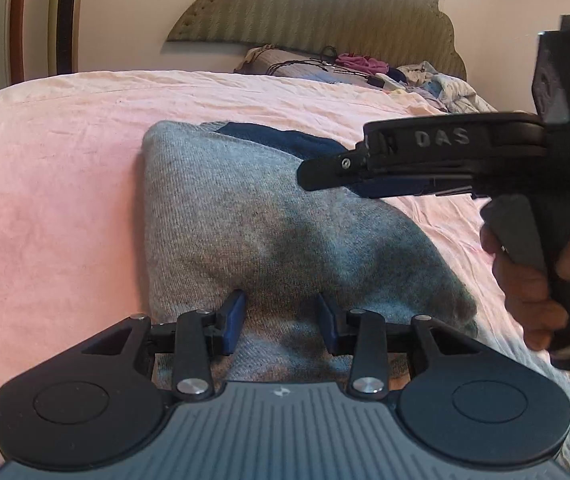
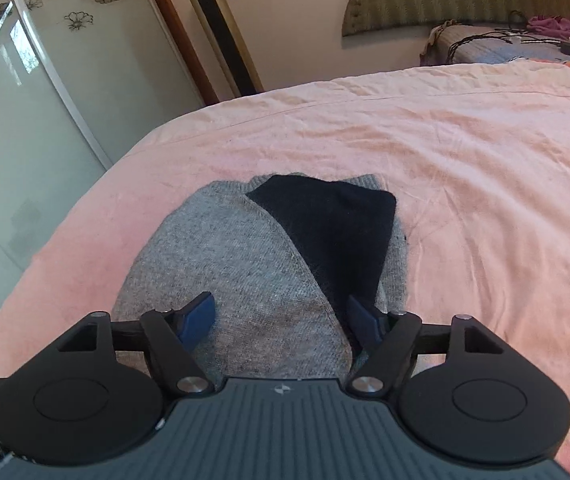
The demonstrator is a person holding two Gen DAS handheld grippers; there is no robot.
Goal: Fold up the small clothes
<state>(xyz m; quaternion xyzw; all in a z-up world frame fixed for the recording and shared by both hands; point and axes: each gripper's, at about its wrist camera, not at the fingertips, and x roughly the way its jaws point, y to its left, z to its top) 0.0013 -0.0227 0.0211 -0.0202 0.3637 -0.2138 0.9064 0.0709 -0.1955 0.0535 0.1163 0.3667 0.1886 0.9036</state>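
Both pairs of fingers, left gripper [image 1: 281,322] and right gripper [image 2: 281,322], stand apart over the grey garment [image 1: 245,220], holding nothing. A fold seems just laid. Next, one edge needs a new pinch.

A grey knit garment [image 2: 245,272] with a dark navy panel [image 2: 333,232] lies apparently folded on the pink bedsheet [image 2: 485,184].

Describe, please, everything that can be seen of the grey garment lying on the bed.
The grey garment is a small knitted piece, soft and slightly fuzzy, with a dark navy section running diagonally across its far right part. It lies folded and fairly flat on the pink bedsheet, its left edge forming a thick rounded fold. The left gripper and the right gripper both hang over its near end with jaws apart, not pinching the fabric; whether their blue pads touch it cannot be told.
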